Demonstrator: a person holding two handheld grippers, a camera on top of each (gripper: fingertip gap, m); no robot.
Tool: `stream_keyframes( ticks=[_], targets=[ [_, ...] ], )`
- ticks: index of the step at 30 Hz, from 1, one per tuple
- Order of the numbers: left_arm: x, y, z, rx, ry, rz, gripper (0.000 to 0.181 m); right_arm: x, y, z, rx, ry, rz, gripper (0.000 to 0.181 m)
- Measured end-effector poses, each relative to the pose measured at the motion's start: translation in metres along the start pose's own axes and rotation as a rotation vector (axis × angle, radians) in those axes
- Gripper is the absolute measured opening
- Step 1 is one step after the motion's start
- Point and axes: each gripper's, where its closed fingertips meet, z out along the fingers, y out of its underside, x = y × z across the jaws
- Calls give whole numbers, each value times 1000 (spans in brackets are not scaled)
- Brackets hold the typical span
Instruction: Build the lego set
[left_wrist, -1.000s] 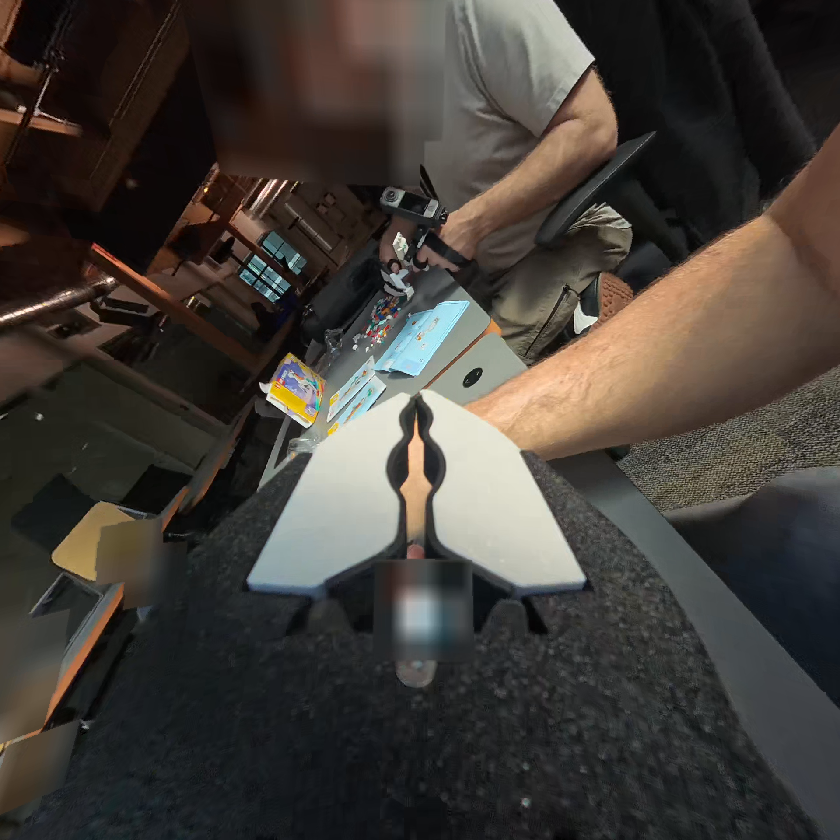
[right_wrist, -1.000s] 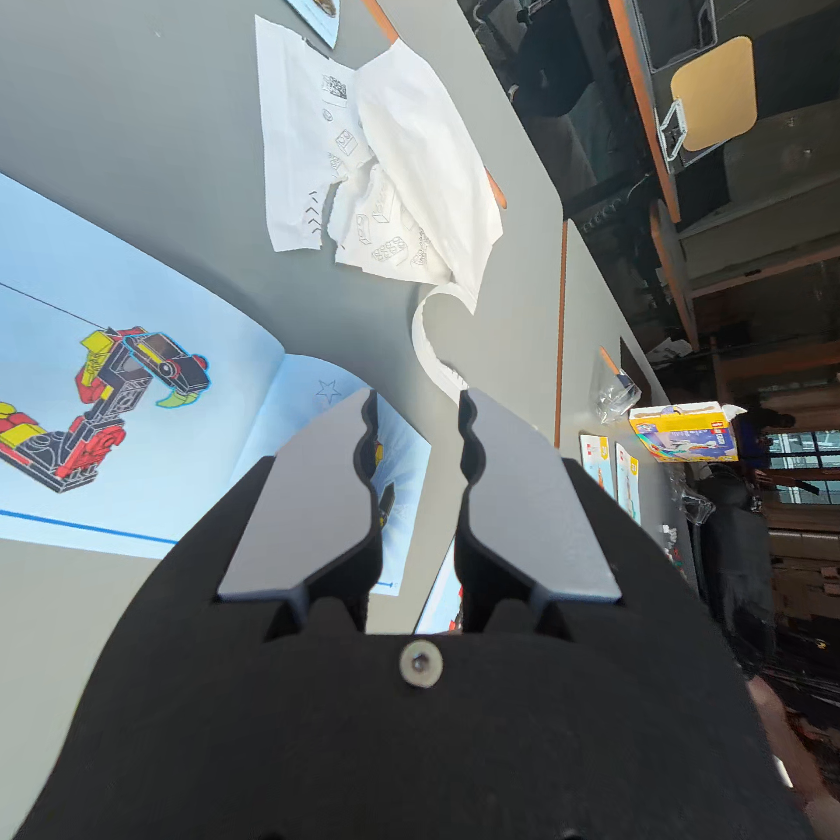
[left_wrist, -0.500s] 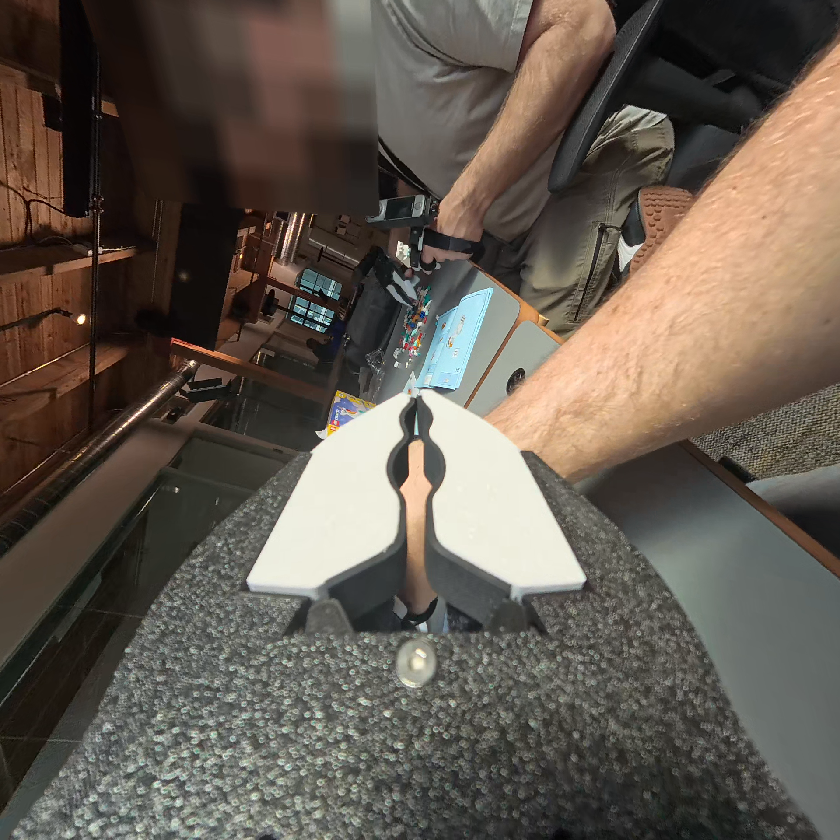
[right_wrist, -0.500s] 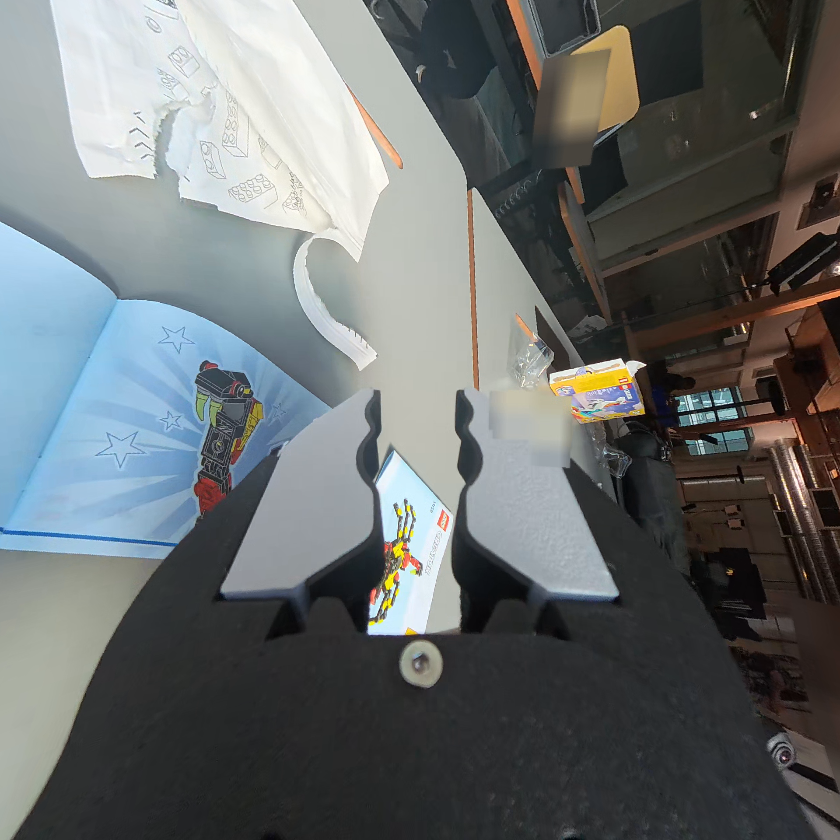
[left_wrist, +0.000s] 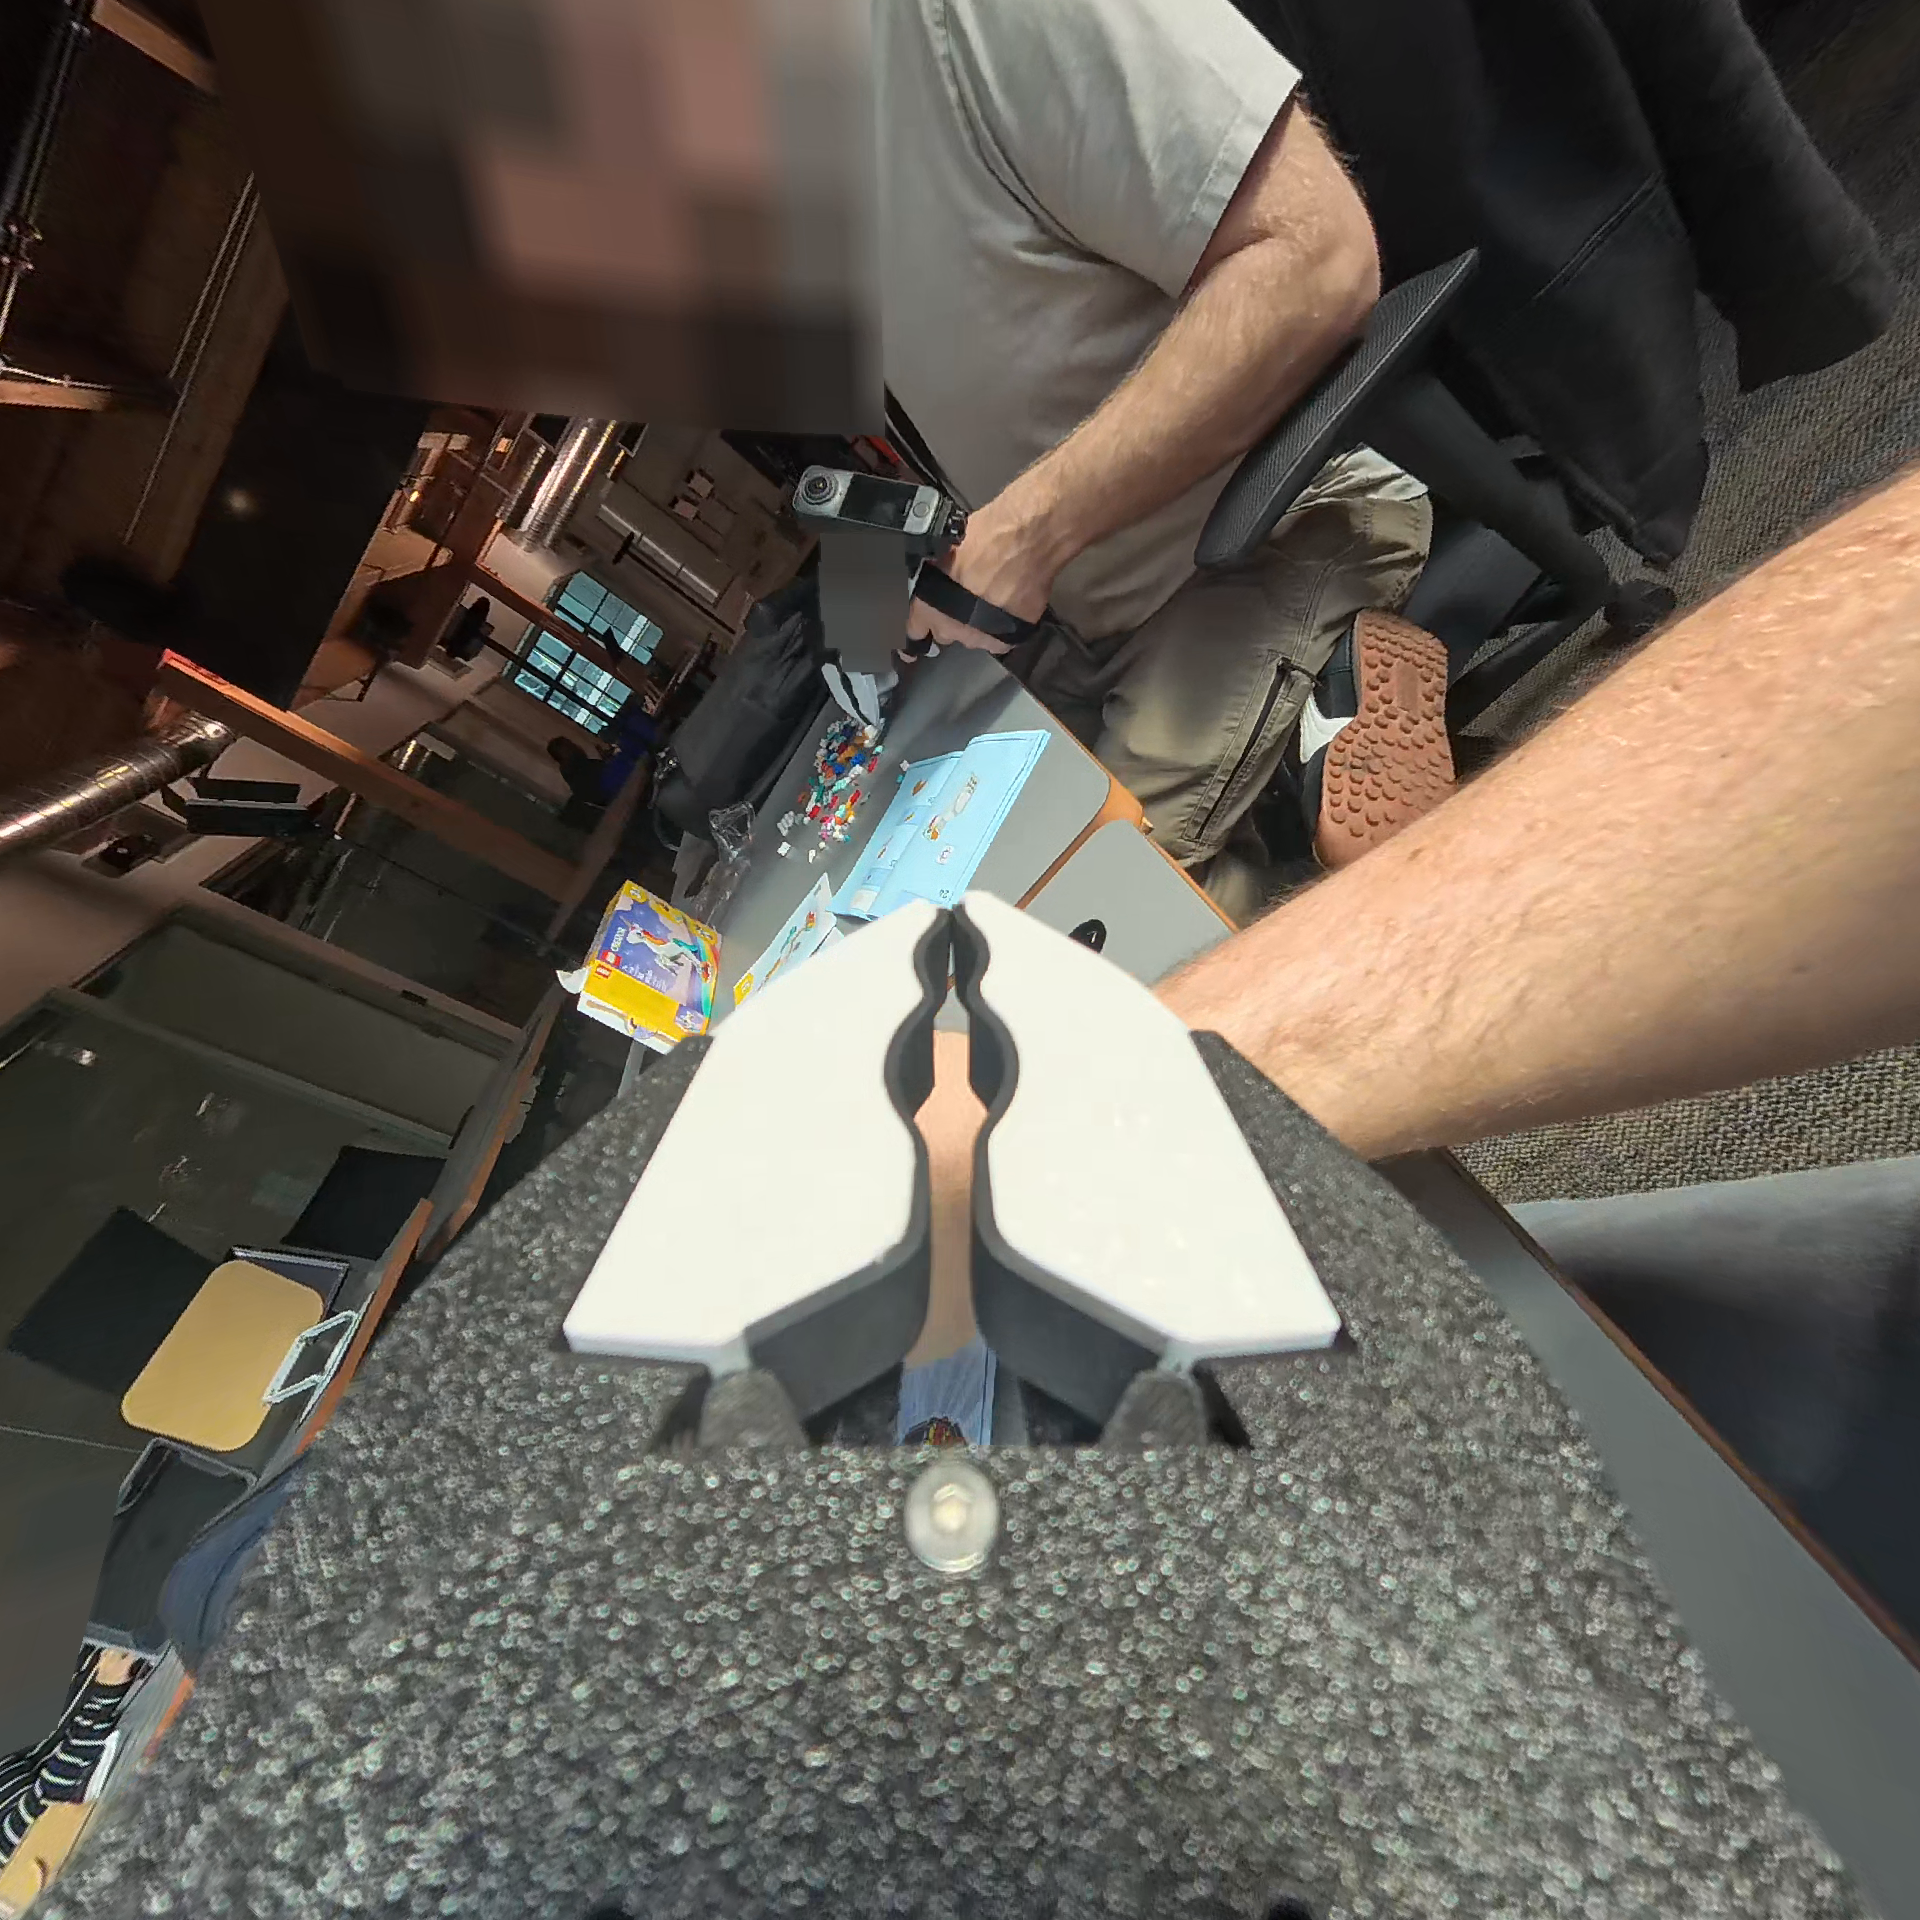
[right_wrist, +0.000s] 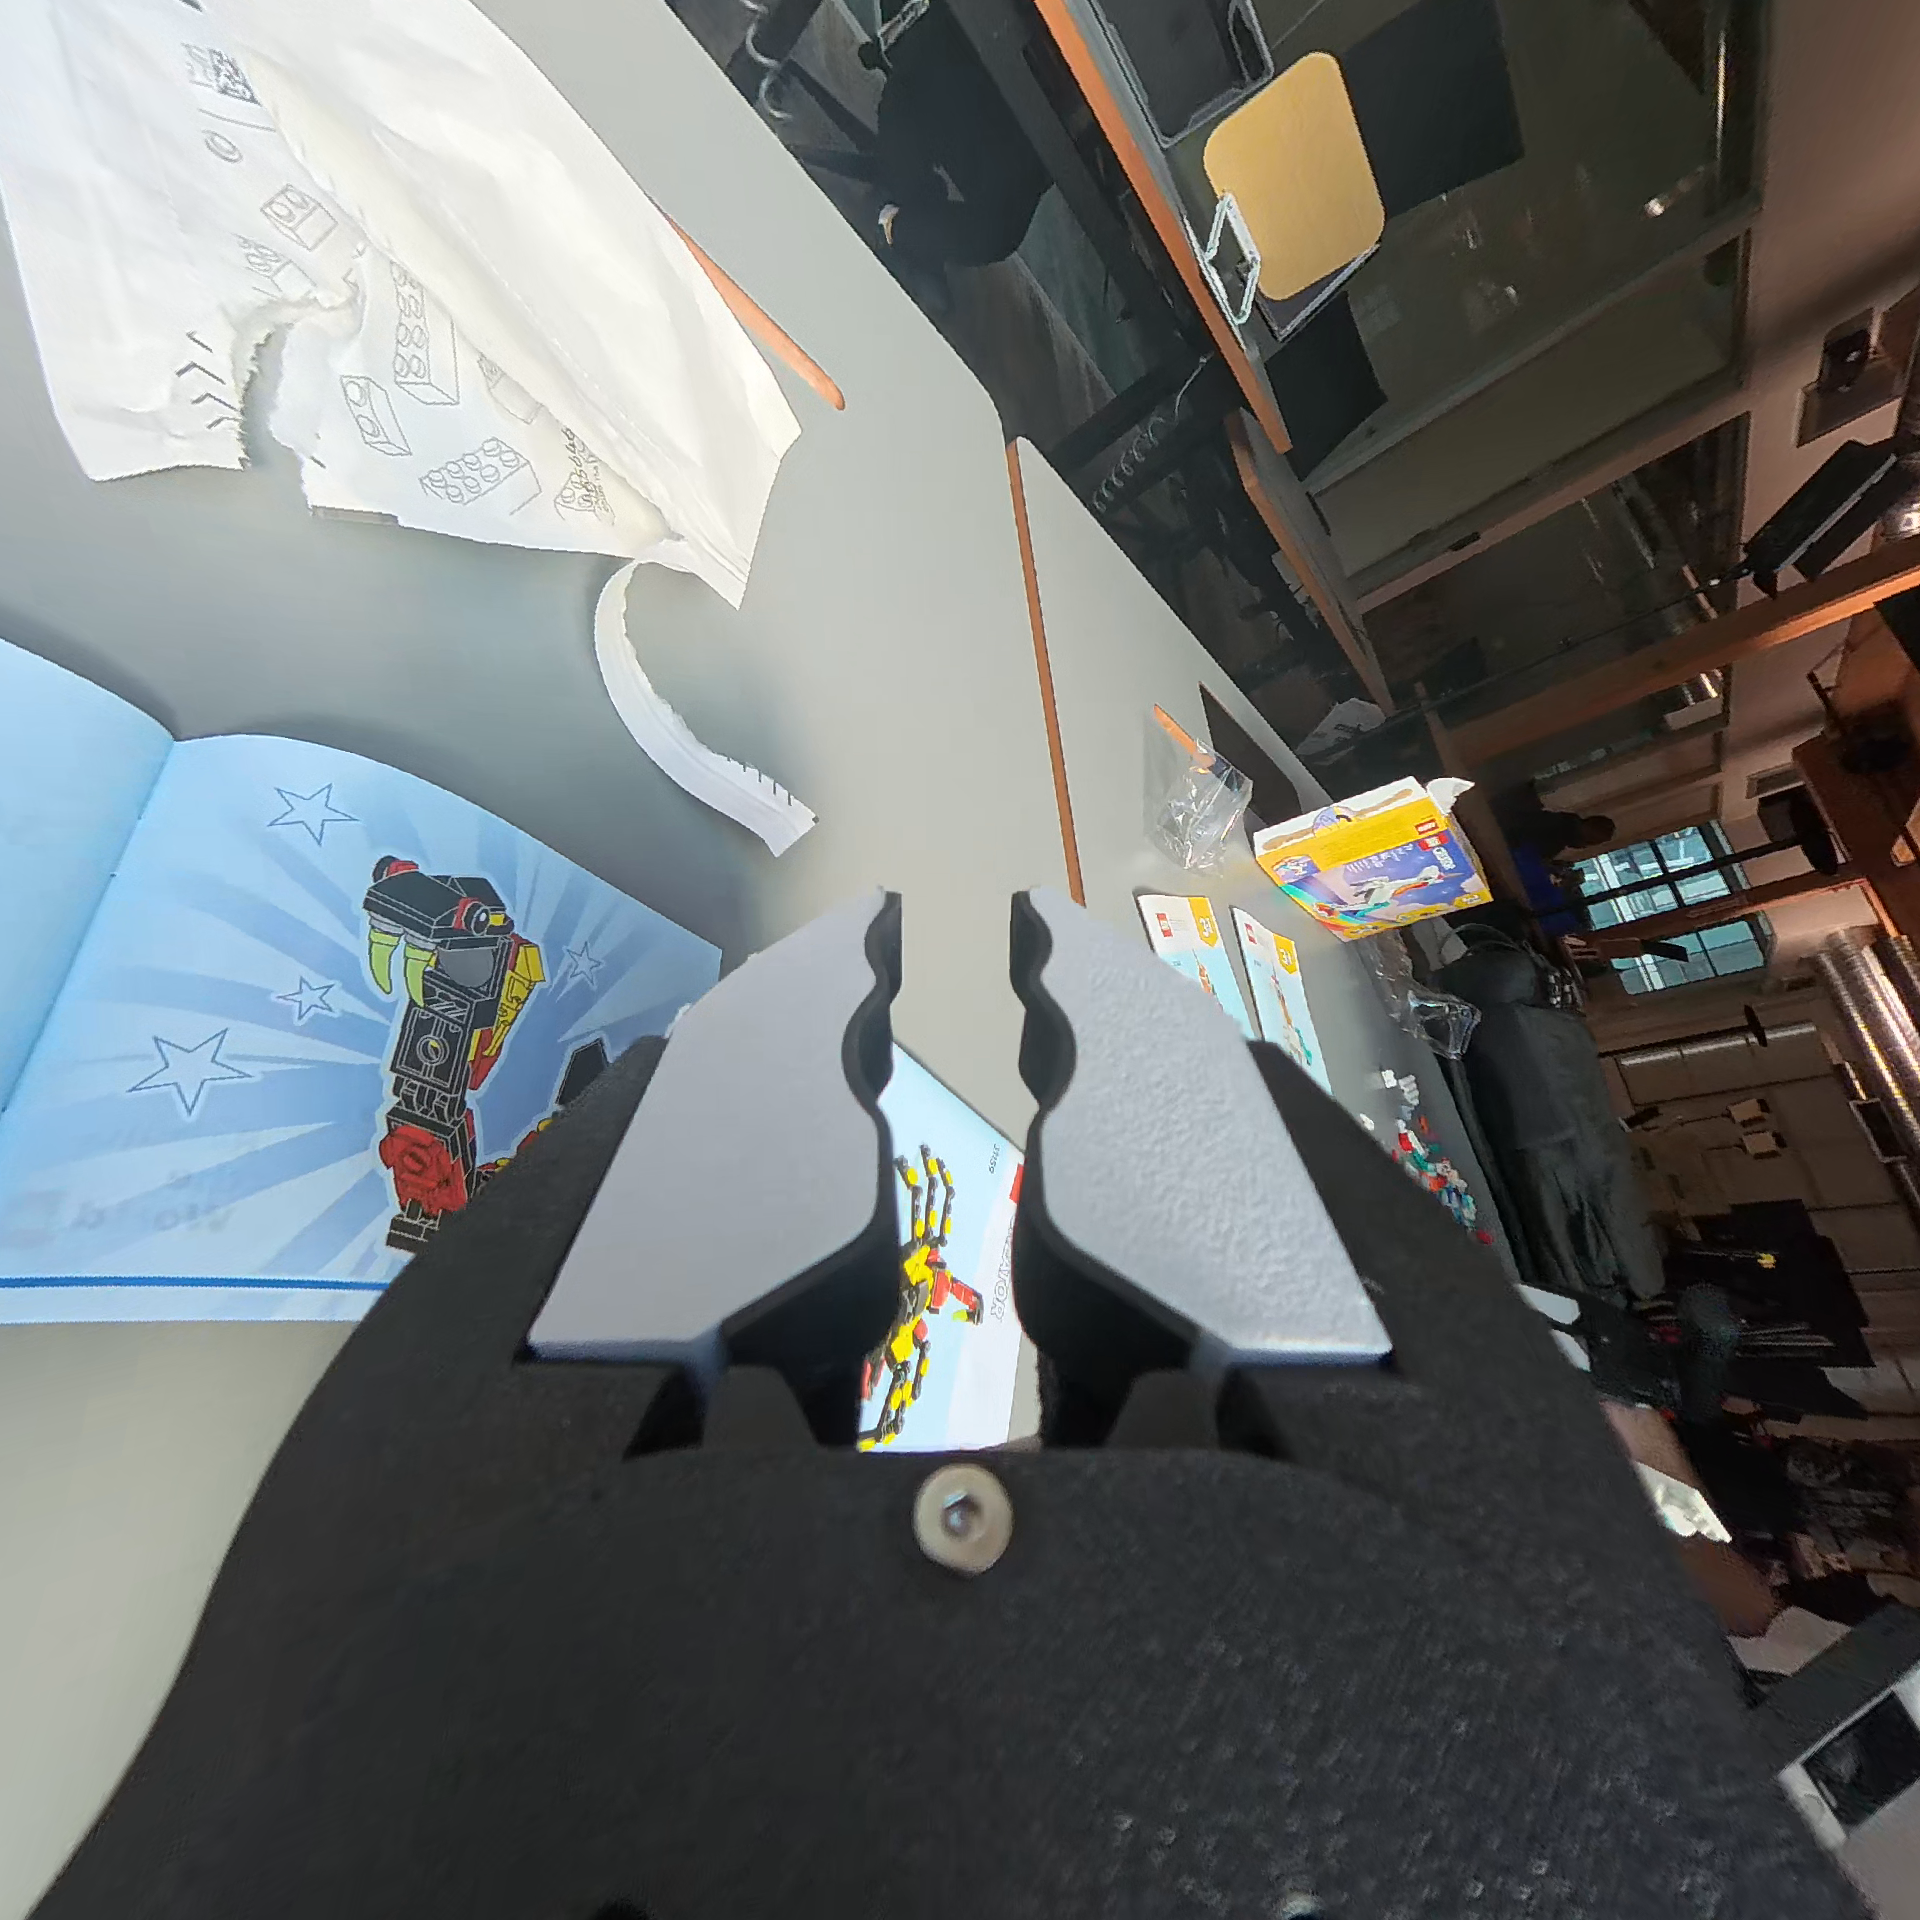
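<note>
Grey table (right_wrist: 935, 644) is lying bare under the right gripper (right_wrist: 948, 914), whose fingers are standing apart and empty above the open booklet (right_wrist: 260, 1039) at lower left, so closing here is risking a creased page, not a brick. Smaller still, the bricks (left_wrist: 836, 774) are sitting far off at upper centre of the left view, beside another person, while the left gripper (left_wrist: 951, 925) is pointing along a forearm (left_wrist: 1610, 831), tips pressed together on nothing.

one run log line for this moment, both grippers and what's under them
left gripper: shut, empty | right gripper: open, empty, above open instruction booklet | torn paper bag: on table
</note>
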Motion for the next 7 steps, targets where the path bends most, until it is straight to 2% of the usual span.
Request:
stream_keyframes(
  ticks=[5,6,7],
  targets=[
    [-3,-11,1,6,-20,36,0,9,-3,-2,0,16,26,19],
    [-2,-12,1,3,-24,55,0,22,-16,-9,-3,20,31,19],
    [-2,-14,0,3,-27,60,0,10,-5,-1,2,15,33,19]
  ],
)
